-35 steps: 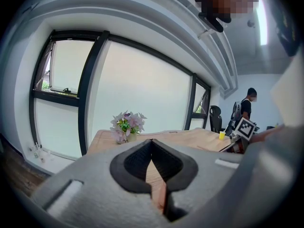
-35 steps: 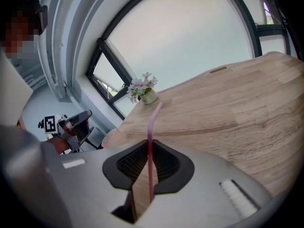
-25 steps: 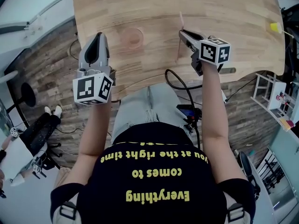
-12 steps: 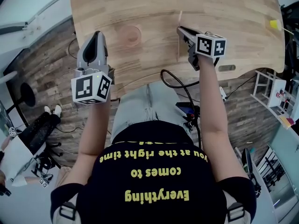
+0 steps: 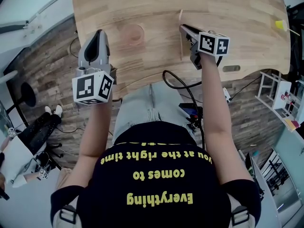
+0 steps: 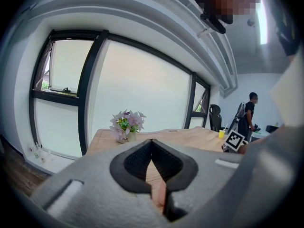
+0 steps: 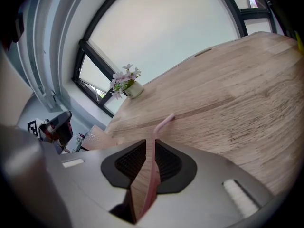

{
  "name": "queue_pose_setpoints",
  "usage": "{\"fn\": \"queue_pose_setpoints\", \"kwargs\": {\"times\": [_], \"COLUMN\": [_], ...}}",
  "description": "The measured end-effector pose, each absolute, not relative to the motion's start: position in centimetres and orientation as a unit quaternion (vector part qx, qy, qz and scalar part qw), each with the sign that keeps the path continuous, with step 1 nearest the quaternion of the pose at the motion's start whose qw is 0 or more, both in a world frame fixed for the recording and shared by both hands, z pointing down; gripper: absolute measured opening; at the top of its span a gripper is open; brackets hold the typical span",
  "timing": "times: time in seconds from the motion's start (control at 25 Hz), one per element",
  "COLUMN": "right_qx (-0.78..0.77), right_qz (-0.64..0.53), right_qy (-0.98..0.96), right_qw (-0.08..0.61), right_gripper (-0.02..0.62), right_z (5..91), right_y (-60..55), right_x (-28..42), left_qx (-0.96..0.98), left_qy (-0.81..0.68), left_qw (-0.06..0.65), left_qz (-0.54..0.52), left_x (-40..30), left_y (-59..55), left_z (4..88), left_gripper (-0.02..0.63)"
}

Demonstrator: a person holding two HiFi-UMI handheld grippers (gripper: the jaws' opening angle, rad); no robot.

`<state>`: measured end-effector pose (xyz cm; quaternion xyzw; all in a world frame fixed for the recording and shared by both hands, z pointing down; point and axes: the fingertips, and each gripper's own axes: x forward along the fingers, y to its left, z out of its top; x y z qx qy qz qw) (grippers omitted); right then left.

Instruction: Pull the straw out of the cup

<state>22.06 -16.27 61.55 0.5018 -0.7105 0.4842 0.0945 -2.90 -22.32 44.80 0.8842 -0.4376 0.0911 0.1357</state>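
A clear pinkish cup (image 5: 133, 35) stands empty on the wooden table (image 5: 228, 13), and it also shows at the left of the right gripper view (image 7: 95, 139). The thin pink straw (image 5: 180, 20) is outside the cup, to its right, and seems to lie on the tabletop. My right gripper (image 5: 183, 29) has the straw (image 7: 161, 125) between its jaws. The jaws are opening, and a gap with bare wood shows beside the straw. My left gripper (image 5: 98, 38) is left of the cup, over the table's near edge. Its jaws are closed and hold nothing (image 6: 152, 141).
A small vase of flowers (image 7: 128, 87) stands at the table's far corner. A yellow object (image 5: 280, 27) sits near the right edge. A black cable (image 5: 180, 87) loops below the table edge. A person (image 6: 248, 113) stands in the background.
My right gripper has shifted slightly farther onto the table and rolled a little, with the straw still between its jaws. The left gripper has stayed put.
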Motion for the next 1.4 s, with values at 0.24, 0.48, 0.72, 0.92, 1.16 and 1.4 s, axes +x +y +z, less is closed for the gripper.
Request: {"fn": "queue_pose_setpoints", "kwargs": {"times": [0.24, 0.48, 0.72, 0.92, 1.16, 1.4], "right_qx": [0.503, 0.502, 0.500, 0.498, 0.500, 0.500], "right_qz": [0.482, 0.482, 0.484, 0.484, 0.480, 0.466], "right_qy": [-0.711, -0.712, -0.712, -0.714, -0.715, -0.725], "right_qw": [0.090, 0.090, 0.093, 0.095, 0.091, 0.084], "right_gripper": [0.095, 0.078, 0.057, 0.040, 0.035, 0.028], "right_z": [61.1, 61.0, 61.2, 61.3, 60.8, 59.4], "right_y": [-16.3, -16.2, -16.4, -16.4, -16.5, -16.7], "right_x": [22.2, 22.2, 22.0, 21.8, 21.9, 21.6], "left_qx": [0.884, 0.884, 0.883, 0.882, 0.881, 0.880], "left_qy": [-0.437, -0.439, -0.442, -0.444, -0.448, -0.450], "left_qw": [0.133, 0.130, 0.130, 0.130, 0.129, 0.127], "left_qz": [0.093, 0.090, 0.088, 0.086, 0.084, 0.080], "left_x": [-3.0, -3.0, -3.0, -3.2, -3.3, -3.7], "left_y": [-22.2, -22.2, -22.2, -22.0, -21.9, -21.8], "left_z": [44.6, 44.3, 44.1, 43.9, 43.6, 43.3], "left_gripper": [0.000, 0.000, 0.000, 0.000, 0.000, 0.000]}}
